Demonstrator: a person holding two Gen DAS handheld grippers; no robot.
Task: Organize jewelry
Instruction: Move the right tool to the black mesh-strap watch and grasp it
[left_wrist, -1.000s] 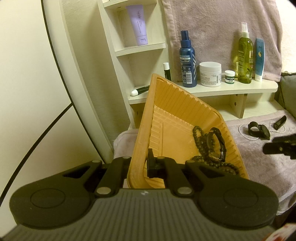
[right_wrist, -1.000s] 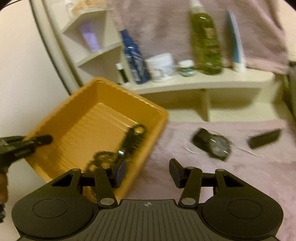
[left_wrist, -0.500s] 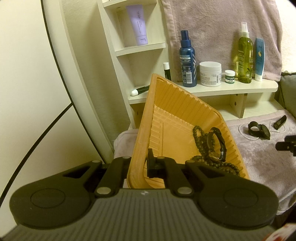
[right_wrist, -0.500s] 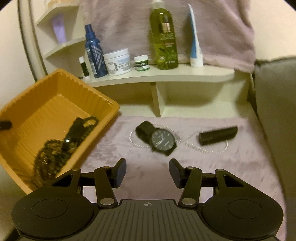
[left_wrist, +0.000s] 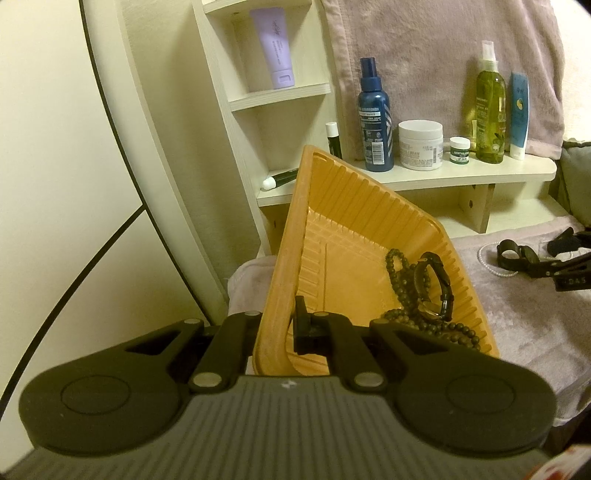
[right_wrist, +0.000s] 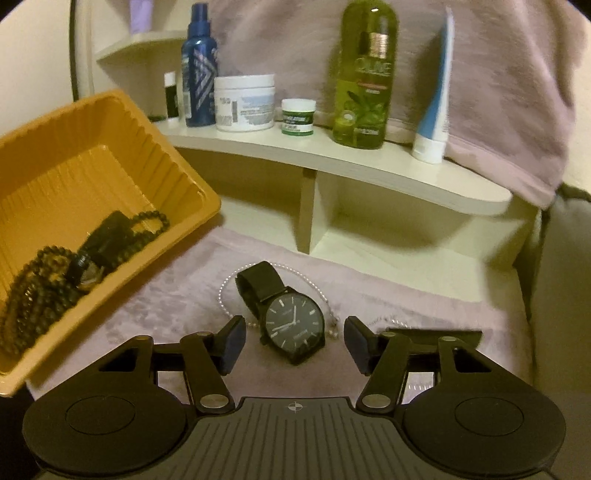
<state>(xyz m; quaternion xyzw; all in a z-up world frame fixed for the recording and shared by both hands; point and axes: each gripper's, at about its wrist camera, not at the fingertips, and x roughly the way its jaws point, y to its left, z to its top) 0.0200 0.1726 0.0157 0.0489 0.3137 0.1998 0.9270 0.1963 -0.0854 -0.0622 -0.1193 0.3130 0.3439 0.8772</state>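
2 grippers show. Jaws of the right gripper (right_wrist: 294, 345) stand apart and have just been opening wider; nothing is pinched, and the pads touch nothing. Just ahead of the gap between the fingertips lies a black watch (right_wrist: 291, 319), face up on the mauve cloth (right_wrist: 424, 295), its strap looping away toward the shelf. The dial sits roughly midway between the 2 pads, a little nearer the left one. A thin pearl chain (right_wrist: 225, 291) curls under and around the watch, touching it. Behind the right finger lies a dark bar-shaped item (right_wrist: 436, 334), partly hidden; what it is cannot be told.

The left gripper (left_wrist: 280, 328) is clamped on the near wall of the orange tray (left_wrist: 354, 206), 1 finger outside the rim and 1 inside, and the tray is tilted with its far corner raised. In the tray's low corner rest dark beads (left_wrist: 400, 280) and a 2nd black watch (left_wrist: 437, 288), tangled together. From the left view the right gripper's tips (left_wrist: 554, 264) hover at the frame's right edge, just beside the watch on the cloth.

Beyond, a cream shelf (right_wrist: 369, 162) carries a blue spray bottle (right_wrist: 197, 66), a white jar (right_wrist: 245, 103), a small green pot (right_wrist: 298, 116), a green bottle (right_wrist: 365, 77) and a blue-white tube (right_wrist: 436, 103). A mauve towel (left_wrist: 443, 48) hangs behind them.
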